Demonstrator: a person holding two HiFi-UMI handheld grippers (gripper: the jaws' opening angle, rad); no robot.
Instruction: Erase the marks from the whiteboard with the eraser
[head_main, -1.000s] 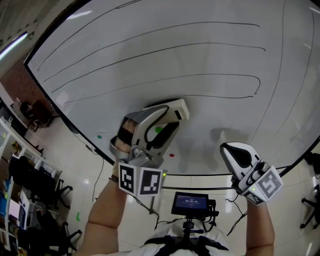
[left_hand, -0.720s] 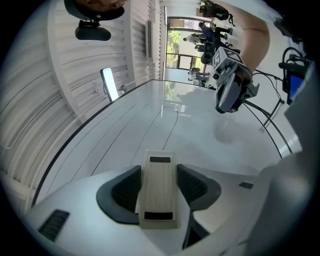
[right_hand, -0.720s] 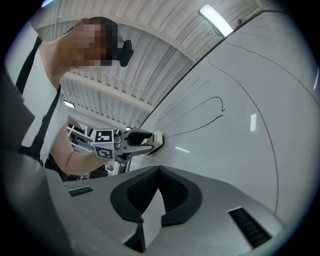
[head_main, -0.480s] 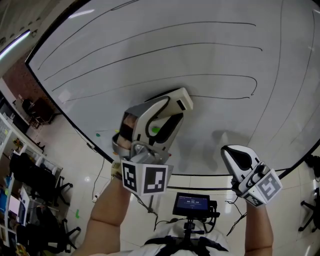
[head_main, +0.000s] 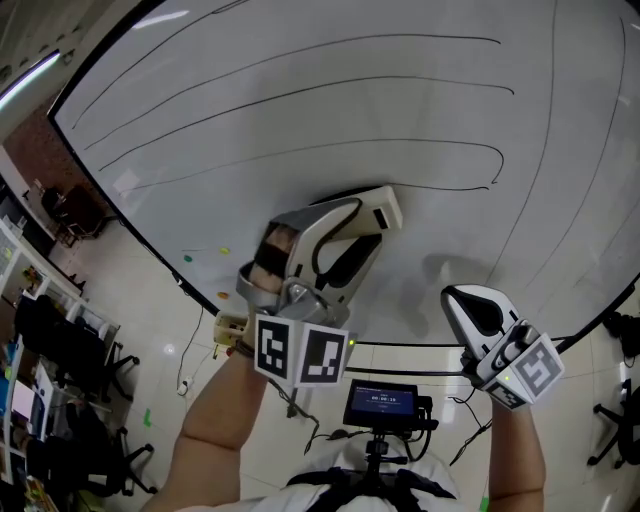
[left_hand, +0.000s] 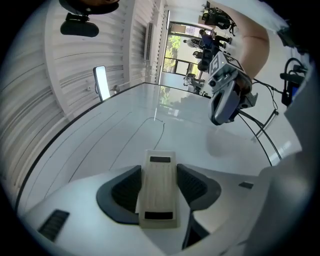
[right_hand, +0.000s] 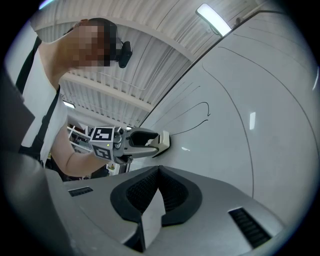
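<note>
My left tongs are pinching the eraser by its sides. Its face lies flat against the whiteboard, nearer the board's bottom edge than its top and about midway along. The eraser sits at the left end of the lowest black line. My right tongs are pressed together on nothing, near the bottom edge to the eraser's right.

whiteboard: white, thinly black-lined
eraser: pale beige, two dark patches
marker cube: black-and-white squares
</note>
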